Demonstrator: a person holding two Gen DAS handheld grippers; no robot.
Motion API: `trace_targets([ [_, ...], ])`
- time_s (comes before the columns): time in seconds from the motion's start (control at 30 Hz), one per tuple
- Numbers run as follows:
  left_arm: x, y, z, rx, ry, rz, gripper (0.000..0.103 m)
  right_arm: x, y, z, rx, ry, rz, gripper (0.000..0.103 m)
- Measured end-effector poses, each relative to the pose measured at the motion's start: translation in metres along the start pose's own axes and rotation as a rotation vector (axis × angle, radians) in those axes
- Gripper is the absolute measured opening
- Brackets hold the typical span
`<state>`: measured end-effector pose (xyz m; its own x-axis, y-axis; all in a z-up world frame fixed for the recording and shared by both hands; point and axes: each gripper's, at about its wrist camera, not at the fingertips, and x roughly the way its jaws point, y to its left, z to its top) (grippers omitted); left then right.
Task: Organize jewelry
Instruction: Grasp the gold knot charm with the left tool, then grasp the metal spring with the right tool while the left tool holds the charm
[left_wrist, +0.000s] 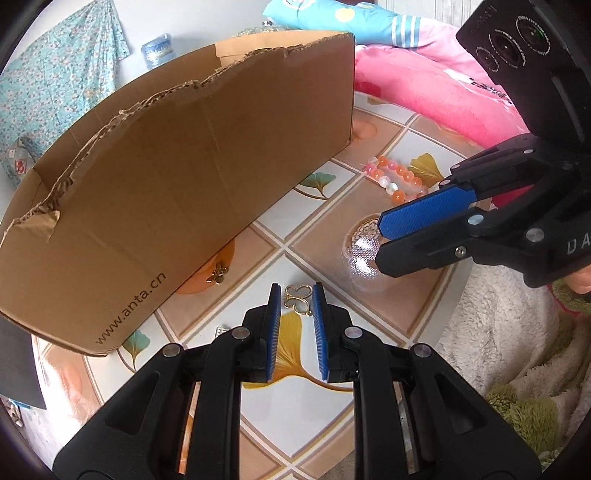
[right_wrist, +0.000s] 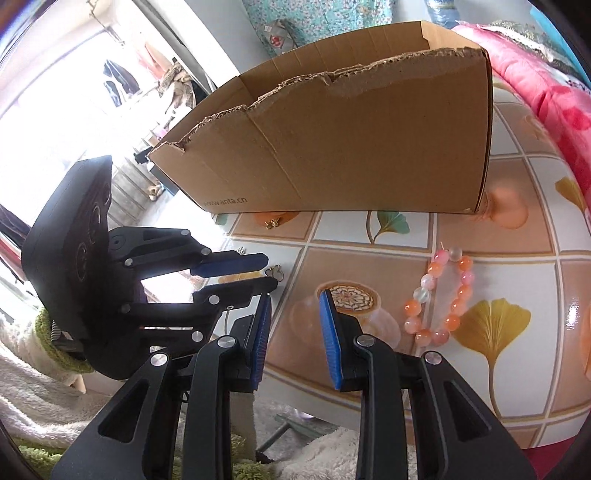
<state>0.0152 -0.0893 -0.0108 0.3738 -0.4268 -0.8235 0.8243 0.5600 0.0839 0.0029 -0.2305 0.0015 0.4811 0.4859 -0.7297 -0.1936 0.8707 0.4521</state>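
A gold clover-shaped charm (left_wrist: 297, 301) lies on the tiled tabletop (left_wrist: 295, 406). My left gripper (left_wrist: 296, 292) stands narrowly open with its tips on either side of the charm, a sliver of gap showing on the left. The right wrist view shows the same charm (right_wrist: 277, 273) at the left gripper (right_wrist: 266, 271) tips. A pink and orange bead bracelet (right_wrist: 413, 307) lies right of my right gripper (right_wrist: 295, 298), which is open and empty over a printed coffee cup. A small gold butterfly charm (left_wrist: 218, 275) sits by the box.
A torn cardboard box (left_wrist: 184, 166) stands open-topped along the far side of the table. A tiny silver piece (left_wrist: 221, 329) lies near the left finger. Pink bedding (left_wrist: 436, 92) borders the far right. A fluffy white blanket (left_wrist: 498, 332) lies at the near edge.
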Motion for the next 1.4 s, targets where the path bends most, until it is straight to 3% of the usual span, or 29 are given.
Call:
trace_targets([
  [0.17,0.002,0.011,0.003,-0.045,0.018,-0.064,0.016,0.007,0.008,0.0,0.011,-0.009,0.009,0.027],
  [0.43,0.004,0.007,0.009,0.015,0.059,-0.068,0.015,0.007,0.0,0.001,0.036,-0.011,0.026,0.027],
  [0.5,0.005,0.004,0.01,0.033,0.067,-0.071,0.011,0.007,-0.002,0.0,0.04,-0.011,0.028,0.028],
  [0.63,0.004,-0.002,0.011,0.066,0.074,-0.04,0.011,0.007,-0.004,0.0,0.049,-0.016,0.035,0.027],
  [0.83,0.003,-0.002,0.013,0.059,0.081,-0.03,0.011,0.003,-0.007,-0.001,0.054,-0.027,0.034,0.028],
  [1.17,-0.009,0.004,0.013,0.012,0.052,-0.021,0.011,-0.005,-0.005,-0.004,0.064,-0.044,0.01,0.027],
  [1.4,-0.038,0.031,-0.004,-0.124,-0.008,0.046,0.011,-0.001,0.014,-0.005,0.05,-0.042,-0.024,0.031],
])
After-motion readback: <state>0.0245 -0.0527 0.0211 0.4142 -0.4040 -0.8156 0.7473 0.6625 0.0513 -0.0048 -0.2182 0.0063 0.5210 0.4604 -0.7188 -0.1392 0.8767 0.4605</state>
